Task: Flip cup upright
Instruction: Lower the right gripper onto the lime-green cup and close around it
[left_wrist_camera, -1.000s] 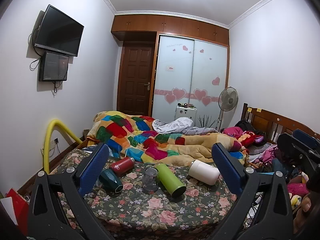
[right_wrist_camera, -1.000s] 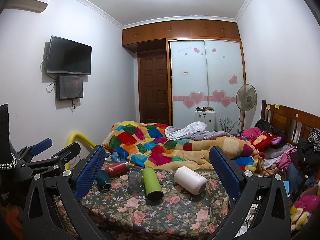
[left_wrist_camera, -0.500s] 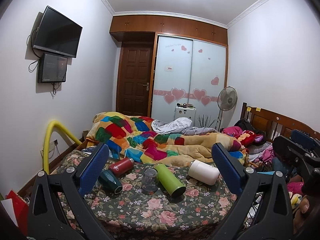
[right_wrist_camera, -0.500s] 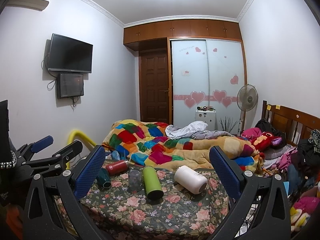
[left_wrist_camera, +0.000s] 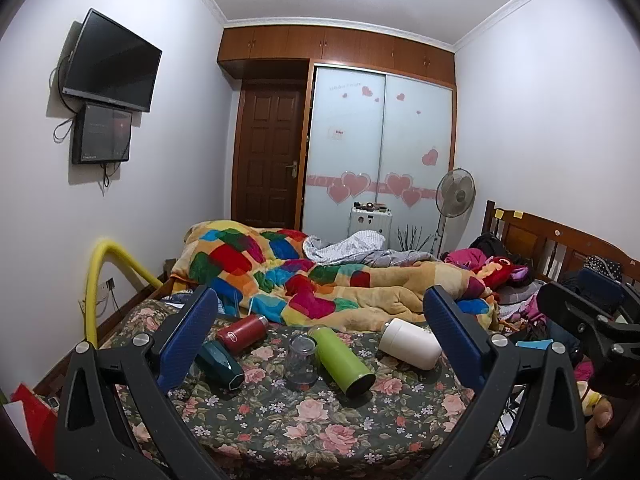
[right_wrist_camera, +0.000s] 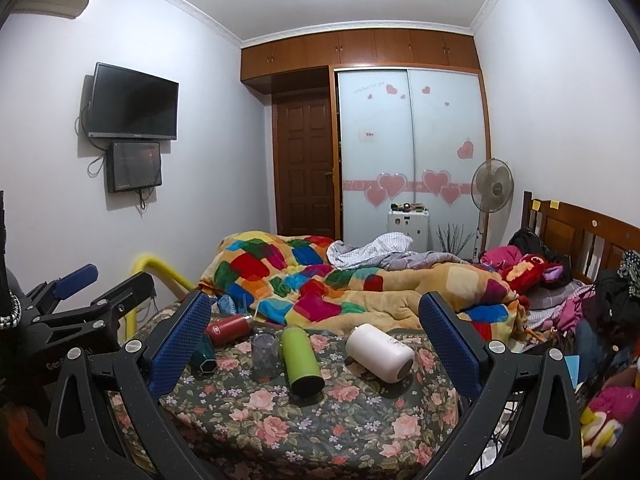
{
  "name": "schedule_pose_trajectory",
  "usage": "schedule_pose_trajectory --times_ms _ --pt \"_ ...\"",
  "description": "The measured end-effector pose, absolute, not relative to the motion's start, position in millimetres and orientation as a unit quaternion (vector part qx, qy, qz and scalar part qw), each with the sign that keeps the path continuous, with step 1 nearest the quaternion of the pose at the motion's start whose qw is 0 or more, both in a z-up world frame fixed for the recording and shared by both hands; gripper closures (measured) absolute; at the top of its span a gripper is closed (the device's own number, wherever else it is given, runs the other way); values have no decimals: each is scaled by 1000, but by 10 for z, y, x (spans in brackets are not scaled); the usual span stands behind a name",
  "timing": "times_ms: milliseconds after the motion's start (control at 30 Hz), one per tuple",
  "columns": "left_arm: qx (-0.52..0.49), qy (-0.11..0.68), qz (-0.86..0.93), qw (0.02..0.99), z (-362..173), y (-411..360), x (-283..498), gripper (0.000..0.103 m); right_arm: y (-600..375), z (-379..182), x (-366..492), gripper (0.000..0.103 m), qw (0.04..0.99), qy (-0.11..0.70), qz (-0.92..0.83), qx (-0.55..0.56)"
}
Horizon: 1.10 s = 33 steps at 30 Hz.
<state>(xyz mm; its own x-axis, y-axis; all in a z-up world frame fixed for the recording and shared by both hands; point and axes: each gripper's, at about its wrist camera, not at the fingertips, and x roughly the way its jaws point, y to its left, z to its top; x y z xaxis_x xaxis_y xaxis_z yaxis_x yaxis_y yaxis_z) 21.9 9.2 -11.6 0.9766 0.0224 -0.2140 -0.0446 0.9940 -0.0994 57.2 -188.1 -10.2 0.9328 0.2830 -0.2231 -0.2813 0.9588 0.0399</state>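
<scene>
A clear glass cup (left_wrist_camera: 301,362) stands upside down on the floral bedspread (left_wrist_camera: 280,420); it also shows in the right wrist view (right_wrist_camera: 266,355). Around it lie a green bottle (left_wrist_camera: 342,361), a white bottle (left_wrist_camera: 409,348), a red bottle (left_wrist_camera: 242,328) and a dark teal cup (left_wrist_camera: 219,364), all on their sides. My left gripper (left_wrist_camera: 320,340) is open and empty, well short of the cups. My right gripper (right_wrist_camera: 316,344) is open and empty, also short of them. The left gripper also shows at the left of the right wrist view (right_wrist_camera: 84,300).
A colourful quilt (left_wrist_camera: 300,280) is heaped behind the cups. A yellow rail (left_wrist_camera: 100,280) rises at the bed's left edge. Clothes and toys (right_wrist_camera: 560,280) pile up by the wooden headboard (right_wrist_camera: 580,236) on the right.
Both views have drifted slightly; the scene sits a little lower in frame. The cups and bottles have not moved, and both grippers stay open.
</scene>
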Motion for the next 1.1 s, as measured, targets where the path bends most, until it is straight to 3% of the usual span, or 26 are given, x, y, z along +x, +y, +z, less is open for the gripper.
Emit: schedule_pose_trajectory --times_ms 367,1000,1100 --pt "-72 157 29 985 -506 316 802 0 -1803 -455 1170 0 975 184 127 -15" --pt "-78 313 90 942 -1665 671 1810 0 -1202 -1807 3025 0 877 434 191 -81" --pt "-67 318 92 941 -1722 649 1844 0 -1075 -1990 3227 13 851 472 211 -87"
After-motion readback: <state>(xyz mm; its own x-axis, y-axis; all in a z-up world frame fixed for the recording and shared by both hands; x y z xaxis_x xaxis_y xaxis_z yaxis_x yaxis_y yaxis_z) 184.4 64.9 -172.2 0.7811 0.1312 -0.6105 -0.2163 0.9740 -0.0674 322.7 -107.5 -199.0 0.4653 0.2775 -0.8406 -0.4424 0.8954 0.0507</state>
